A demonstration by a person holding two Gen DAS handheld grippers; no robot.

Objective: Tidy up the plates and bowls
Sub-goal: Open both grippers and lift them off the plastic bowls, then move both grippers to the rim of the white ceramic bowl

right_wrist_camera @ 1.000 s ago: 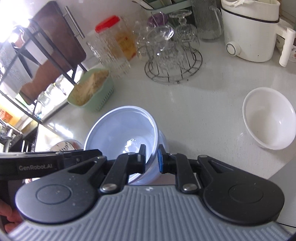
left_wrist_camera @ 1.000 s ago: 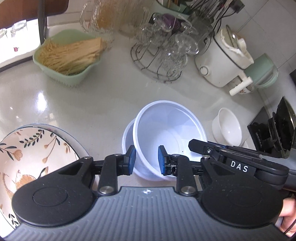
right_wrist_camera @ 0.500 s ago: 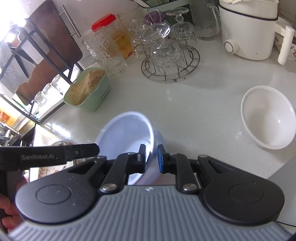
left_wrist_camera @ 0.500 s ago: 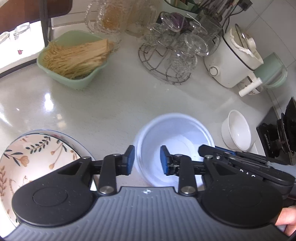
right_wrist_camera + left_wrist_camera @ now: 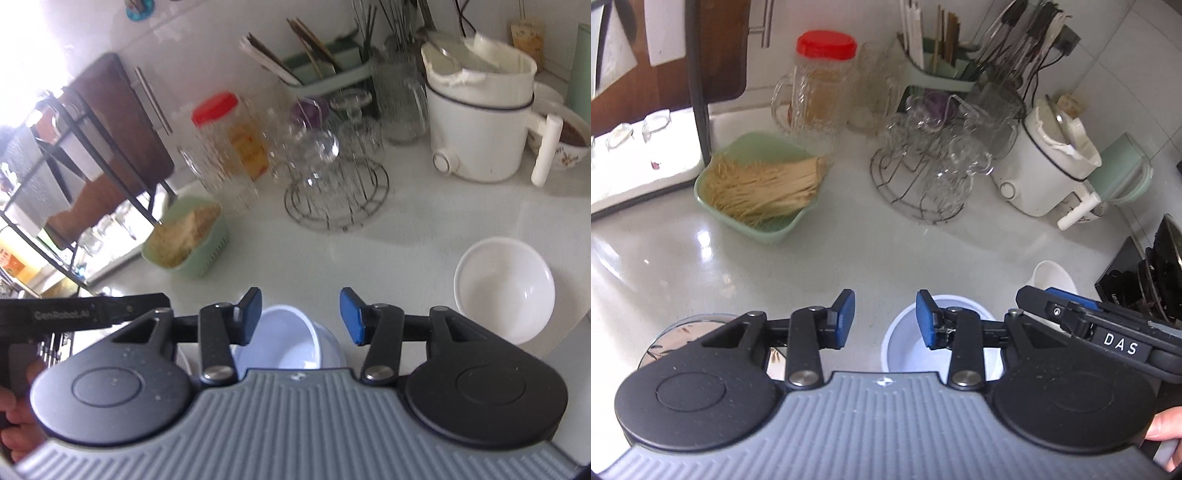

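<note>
A pale blue-white bowl stack (image 5: 912,350) sits on the counter just below both grippers; it also shows in the right wrist view (image 5: 295,343). My left gripper (image 5: 884,319) is open and empty above it. My right gripper (image 5: 301,315) is open and empty above the same stack, and it shows at the right of the left wrist view (image 5: 1071,317). A flower-patterned plate (image 5: 676,339) lies at the lower left, mostly hidden by my left gripper. A white bowl (image 5: 504,290) stands alone to the right, also seen in the left wrist view (image 5: 1054,277).
A green basket of noodles (image 5: 757,192) sits at the back left. A wire rack of glasses (image 5: 931,173), a red-lidded jar (image 5: 822,85), a white cooker (image 5: 1049,166) and a utensil holder (image 5: 945,77) line the back. A black stove (image 5: 1145,280) is at the right edge.
Both grippers have opened, let go of the blue-white bowl and lifted up and back. The bowl now rests nested in the stack below them.
</note>
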